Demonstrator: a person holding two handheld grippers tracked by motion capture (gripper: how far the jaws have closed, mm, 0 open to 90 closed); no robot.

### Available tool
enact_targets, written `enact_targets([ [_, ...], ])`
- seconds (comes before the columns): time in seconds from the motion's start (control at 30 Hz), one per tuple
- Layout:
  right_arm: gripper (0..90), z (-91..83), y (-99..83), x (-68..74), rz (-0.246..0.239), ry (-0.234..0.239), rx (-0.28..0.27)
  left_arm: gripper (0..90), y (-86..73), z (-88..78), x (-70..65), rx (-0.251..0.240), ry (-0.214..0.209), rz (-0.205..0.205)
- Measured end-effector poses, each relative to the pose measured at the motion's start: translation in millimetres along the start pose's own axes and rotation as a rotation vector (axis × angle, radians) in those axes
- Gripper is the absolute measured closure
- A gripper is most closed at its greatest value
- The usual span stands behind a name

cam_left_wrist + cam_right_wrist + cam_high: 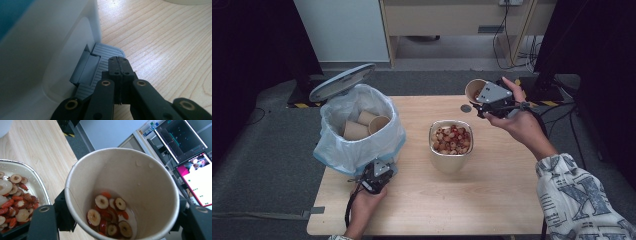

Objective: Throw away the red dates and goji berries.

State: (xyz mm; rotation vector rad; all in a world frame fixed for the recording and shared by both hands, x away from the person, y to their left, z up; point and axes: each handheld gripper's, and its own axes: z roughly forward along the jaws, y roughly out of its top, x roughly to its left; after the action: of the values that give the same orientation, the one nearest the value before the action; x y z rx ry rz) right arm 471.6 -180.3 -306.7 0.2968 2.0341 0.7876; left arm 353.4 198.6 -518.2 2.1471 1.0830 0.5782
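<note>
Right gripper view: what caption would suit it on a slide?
Right gripper holds a paper cup of sliced fruit.

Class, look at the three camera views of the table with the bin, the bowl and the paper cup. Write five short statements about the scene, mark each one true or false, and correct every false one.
1. The right gripper is shut on a paper cup. True.
2. That cup is empty. False: sliced dried fruit lies in a little liquid at its bottom.
3. The left gripper, jaws shut, rests on the bin's foot pedal. True.
4. The pedal bin has its lid closed. False: the lid stands open, and paper cups lie inside the bag.
5. The bowl beside the bin holds only water. False: it is full of red and pale fruit pieces.
</note>
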Motion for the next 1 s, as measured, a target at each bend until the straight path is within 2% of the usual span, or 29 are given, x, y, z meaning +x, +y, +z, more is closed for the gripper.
enact_targets([
  [0.03,30.5,-0.9,1.1,1.7,-0.016,-0.005,-0.005,89.8,0.0,0.0,0.0,0.0,0.0,0.001],
  [0.4,30.4,-2.1,6.5,7.0,-0.048,-0.007,-0.03,89.8,0.0,0.0,0.0,0.0,0.0,0.001],
  [1.0,30.4,-9.1,20.2,-4.5,-0.153,-0.057,-0.017,89.8,0.1,0.1,0.3,-0.002,-0.001,0.003],
])
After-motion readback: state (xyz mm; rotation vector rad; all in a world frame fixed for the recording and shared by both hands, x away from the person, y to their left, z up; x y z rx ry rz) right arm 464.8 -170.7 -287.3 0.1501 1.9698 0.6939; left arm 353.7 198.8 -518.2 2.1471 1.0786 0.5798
